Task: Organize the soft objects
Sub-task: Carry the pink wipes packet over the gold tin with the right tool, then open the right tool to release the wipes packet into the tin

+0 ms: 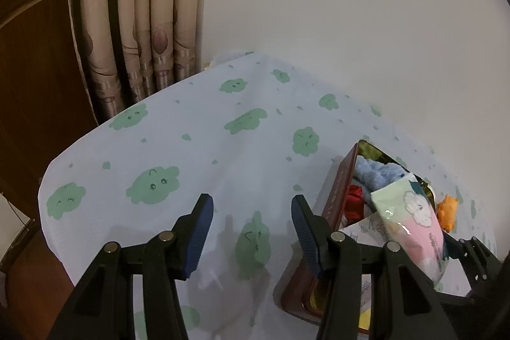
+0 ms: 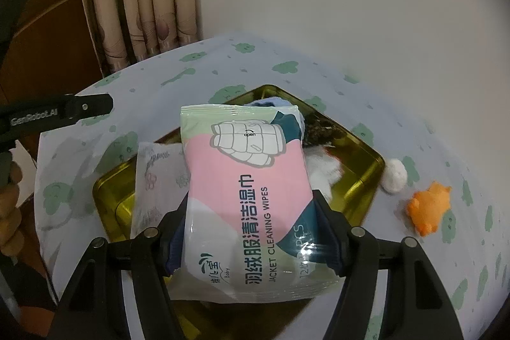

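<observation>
Already holding several soft things, the tin (image 2: 366,158) sits under the right gripper (image 2: 255,231), fingers clamped on the wipes pack (image 2: 245,180), while beyond them, right, the orange toy (image 2: 428,207) and white ball (image 2: 395,176) wait; the left gripper (image 1: 251,231) gapes empty.

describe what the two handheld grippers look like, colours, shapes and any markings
Both are black plastic scissor-style linkages with round silver pivot pins. The left gripper carries dark blue ribbed pads on wedge-shaped fingers. The right gripper has the same black arms and dark blue pads. In the right wrist view, the left gripper's black side bar bears pale lettering, "GenRobot.AI". No cables or sleeves show.
</observation>
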